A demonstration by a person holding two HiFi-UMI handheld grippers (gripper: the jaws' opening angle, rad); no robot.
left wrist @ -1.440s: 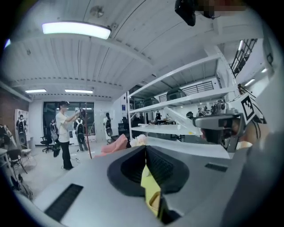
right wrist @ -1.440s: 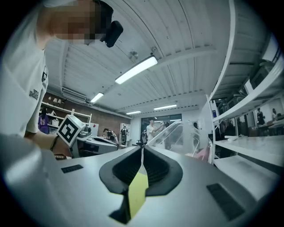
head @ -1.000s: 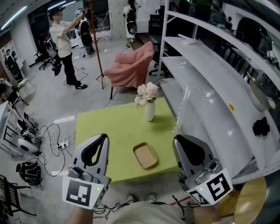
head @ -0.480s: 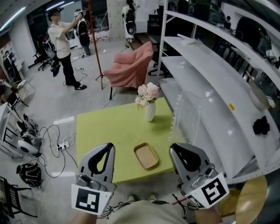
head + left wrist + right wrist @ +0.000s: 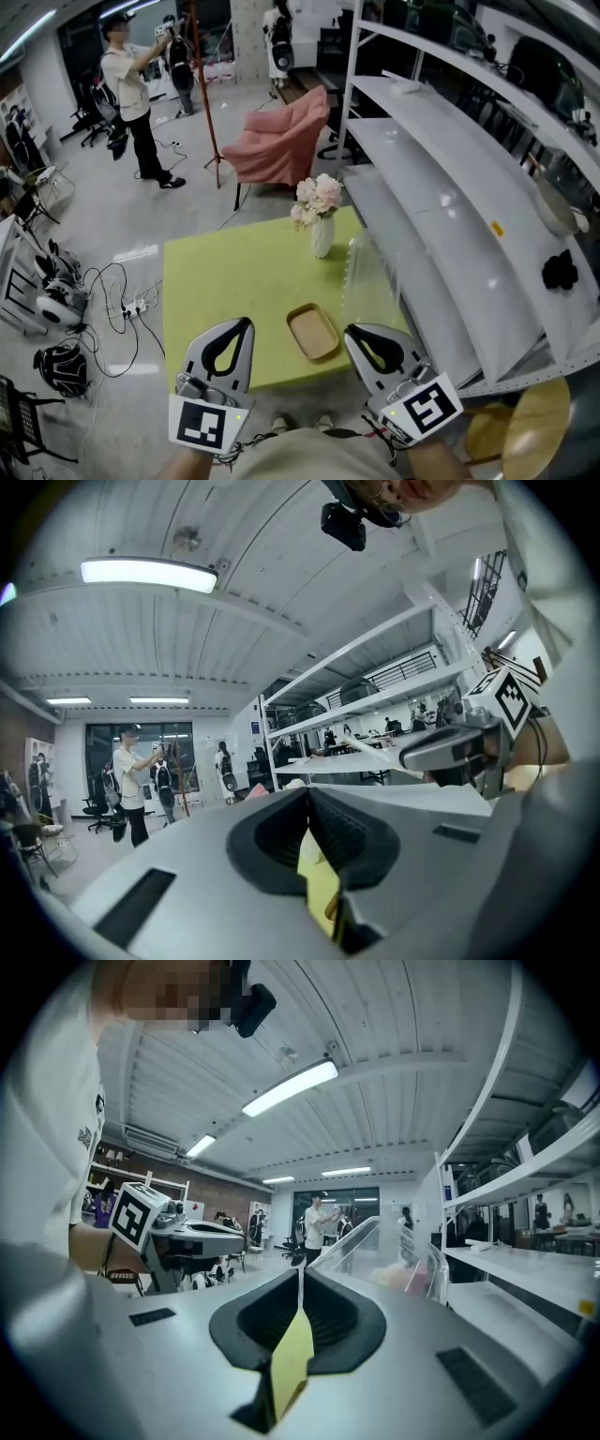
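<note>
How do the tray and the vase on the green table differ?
The tray is tan, flat and empty; the vase is white, upright and holds pink flowers. The tray lies by the near edge of the table, the vase by the far edge. Both rest on it.

bright ceiling tubes | fisheye edge warp, dark corners | sharp

Table (image 5: pixel 234 281): plain lime-green. Tray (image 5: pixel 312 332) at table's near edge: tan, wood-toned. Vase (image 5: pixel 322 237) at table's far edge: white, w/ pale pink & cream flowers (image 5: pixel 316 197). Armchair (image 5: pixel 281 141) beyond table: dusty pink. Left gripper (image 5: pixel 244 322) & right gripper (image 5: pixel 349 331) over table's near edge: grey shells, black inner pads, cube faces in black-&-white squares. Shelving (image 5: pixel 441 178) right of table: white.
</note>
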